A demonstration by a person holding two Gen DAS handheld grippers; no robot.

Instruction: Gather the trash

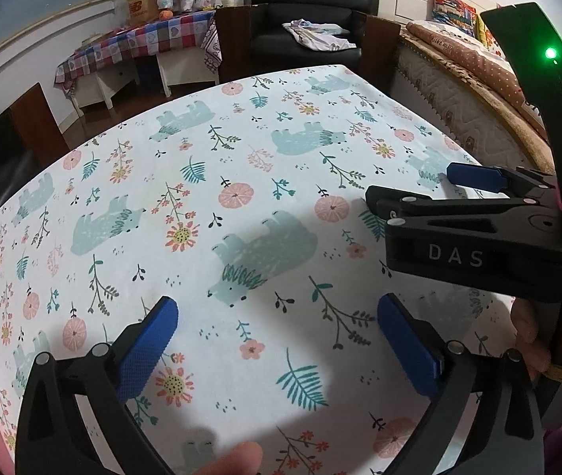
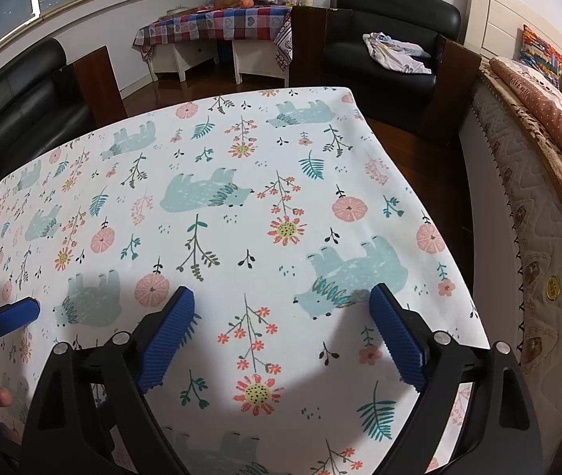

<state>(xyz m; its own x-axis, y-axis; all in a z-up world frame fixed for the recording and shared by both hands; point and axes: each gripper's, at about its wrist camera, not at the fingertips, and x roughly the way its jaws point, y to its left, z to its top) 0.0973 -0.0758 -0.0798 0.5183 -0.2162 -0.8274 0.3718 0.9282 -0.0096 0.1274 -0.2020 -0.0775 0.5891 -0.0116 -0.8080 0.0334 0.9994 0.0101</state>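
i note left gripper [image 1: 277, 340] and right gripper [image 2: 281, 334] both spread wide, empty, poised over printed tablecloth [image 2: 241, 182]; no trash visible, armchair [image 2: 395, 27] at one o'clock

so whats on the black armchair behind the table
A crumpled light-coloured cloth lies on the seat of the black armchair. Nothing else shows on it. The near table edge hides its base, and whatever the cloth covers cannot be seen.

Bright, sharp centre — soft shadows, fisheye-bent edges.
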